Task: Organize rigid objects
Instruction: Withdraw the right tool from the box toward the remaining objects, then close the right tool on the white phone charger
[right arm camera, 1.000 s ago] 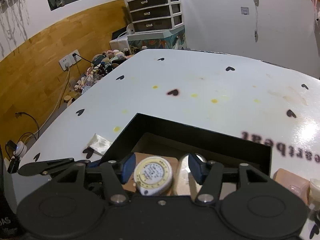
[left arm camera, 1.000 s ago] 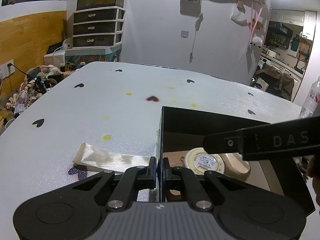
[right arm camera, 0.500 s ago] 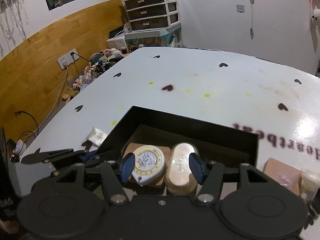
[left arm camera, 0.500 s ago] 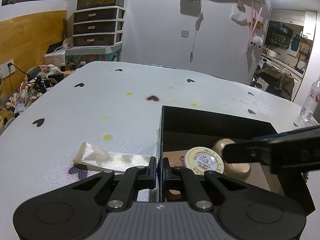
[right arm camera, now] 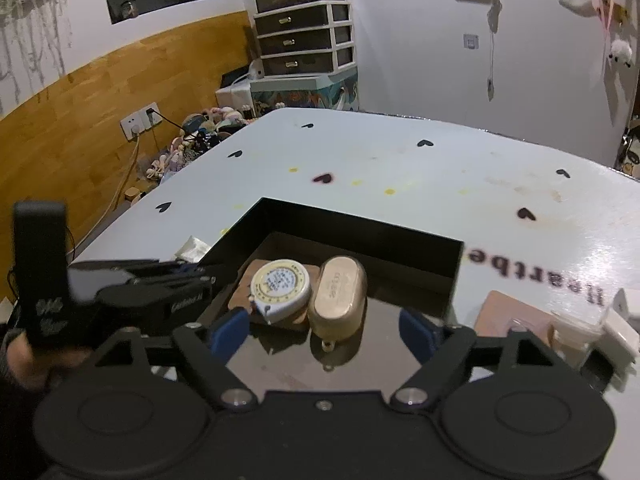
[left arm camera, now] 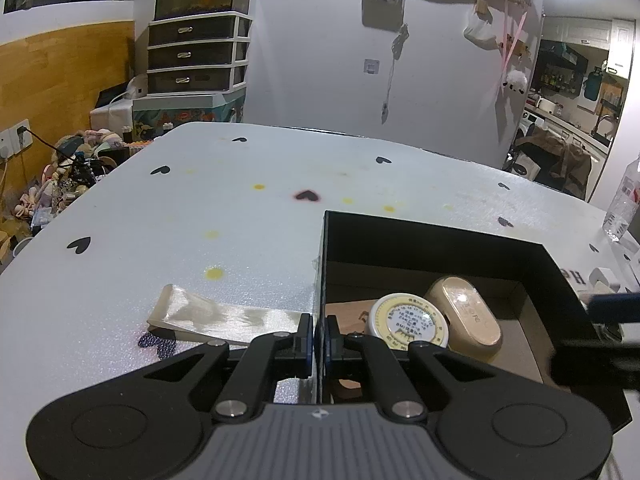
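The black box [right arm camera: 360,236] sits low in the middle of the right wrist view, on the white counter [right arm camera: 400,168] printed with small hearts. Inside it lie a round tape measure [right arm camera: 281,284] and, touching it on the right, a gold oval case [right arm camera: 339,295]; both rest toward the box's far left part, the tape measure partly on a brown card [right arm camera: 240,300]. Those two look put away.

The right tool [right arm camera: 324,330] hangs over the near part of the box. Its jaws have just been opening and now stand wide apart, blue pads either side of the gold case without touching it, so nothing is held. I take that as the case just having been let go.

The left tool [left arm camera: 318,338] sits at the bottom centre of its own view, jaws drawn together on the box's left wall, which I read as steadying it.

Work remains outside the box. At the lower right of the right wrist view, a pinkish flat packet [right arm camera: 516,322] and a white plastic piece [right arm camera: 608,328] lie on the counter just beside the box. A clear wrapper [left arm camera: 216,314] lies left of the box, and a bottle [left arm camera: 624,204] stands at the far right edge; whether these belong to the tidying I can't say.
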`<action>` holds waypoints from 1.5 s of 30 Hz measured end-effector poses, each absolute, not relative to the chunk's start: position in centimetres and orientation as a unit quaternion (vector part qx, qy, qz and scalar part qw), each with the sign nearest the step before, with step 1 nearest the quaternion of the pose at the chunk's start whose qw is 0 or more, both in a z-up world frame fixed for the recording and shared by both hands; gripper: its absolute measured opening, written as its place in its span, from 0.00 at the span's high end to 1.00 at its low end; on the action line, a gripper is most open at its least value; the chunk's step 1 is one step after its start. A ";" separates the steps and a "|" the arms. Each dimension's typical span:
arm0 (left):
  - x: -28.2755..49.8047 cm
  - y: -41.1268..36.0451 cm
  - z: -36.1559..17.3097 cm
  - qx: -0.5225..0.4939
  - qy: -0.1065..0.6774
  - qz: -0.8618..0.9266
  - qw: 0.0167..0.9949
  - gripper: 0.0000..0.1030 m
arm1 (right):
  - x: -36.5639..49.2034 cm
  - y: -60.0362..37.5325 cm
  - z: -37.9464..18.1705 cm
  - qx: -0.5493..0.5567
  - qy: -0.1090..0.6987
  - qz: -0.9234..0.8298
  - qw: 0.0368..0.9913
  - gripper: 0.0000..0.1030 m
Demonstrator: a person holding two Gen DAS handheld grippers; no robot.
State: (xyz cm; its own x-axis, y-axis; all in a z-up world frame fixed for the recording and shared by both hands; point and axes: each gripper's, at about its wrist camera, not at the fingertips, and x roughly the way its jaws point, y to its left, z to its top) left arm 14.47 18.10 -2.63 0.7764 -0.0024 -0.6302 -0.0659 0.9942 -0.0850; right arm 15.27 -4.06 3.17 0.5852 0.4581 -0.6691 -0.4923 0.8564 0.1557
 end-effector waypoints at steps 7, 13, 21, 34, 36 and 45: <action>14.5 17.8 -2.5 -0.048 0.335 0.021 0.941 0.95 | 12.9 -6.0 3.3 -0.024 0.343 0.264 0.901 0.07; 14.5 17.7 -2.5 -0.048 0.334 0.022 0.941 0.95 | 11.0 -7.3 2.8 -0.029 0.321 0.260 0.910 0.03; 14.4 17.7 -2.5 -0.047 0.335 0.022 0.941 0.95 | 9.3 -10.0 1.1 -0.026 0.311 0.226 0.923 0.02; 14.4 17.7 -2.4 -0.046 0.334 0.024 0.941 0.95 | 9.2 -16.8 -2.7 0.002 0.316 0.158 0.936 0.01; 14.4 17.7 -2.4 -0.045 0.334 0.024 0.941 0.95 | 9.4 -17.6 -3.3 0.004 0.318 0.143 0.937 0.01; 14.3 17.7 -2.4 -0.045 0.334 0.024 0.941 0.95 | 11.4 -20.9 -3.9 0.028 0.291 0.091 0.952 0.04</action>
State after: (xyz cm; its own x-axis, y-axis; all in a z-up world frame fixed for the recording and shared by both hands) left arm 14.35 17.74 -2.37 0.7755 0.0148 -0.6312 -0.0754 0.9947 -0.0694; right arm 11.43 -20.89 -3.91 0.8137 0.1901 -0.5493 -0.1577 0.9818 0.1062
